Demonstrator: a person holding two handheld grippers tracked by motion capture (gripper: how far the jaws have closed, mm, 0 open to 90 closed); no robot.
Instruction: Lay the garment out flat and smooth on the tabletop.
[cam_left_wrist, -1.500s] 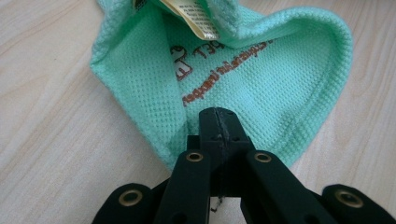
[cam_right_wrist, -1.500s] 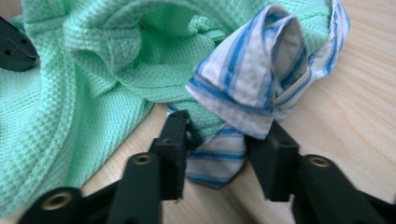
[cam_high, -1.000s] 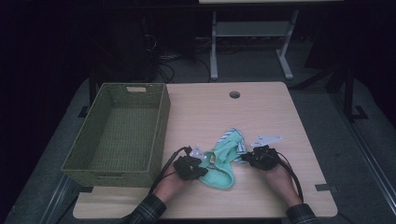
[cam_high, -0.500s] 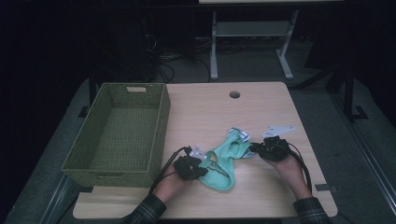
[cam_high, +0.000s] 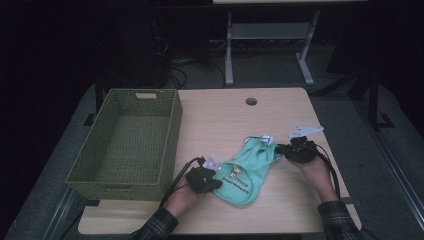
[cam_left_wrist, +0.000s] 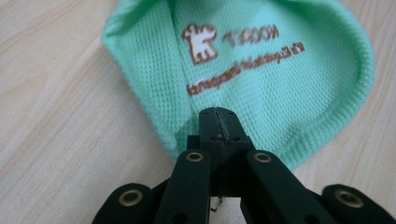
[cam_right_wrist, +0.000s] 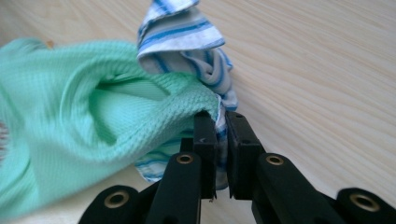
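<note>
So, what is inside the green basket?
The basket shows only its own woven floor, with nothing lying on it. The strip of floor behind its near wall is covered, so that part cannot be judged.

On the green mesh garment (cam_left_wrist: 261, 60) in front of my left tongs (cam_left_wrist: 219, 122) I see brown print, upside down from here: a small figure logo, one short word beside it and a longer line below. I cannot read either.

High view: we note dim, murky surroundings. Gripper views: bright, even light; near black jaws soft, slightly blurred.
</note>
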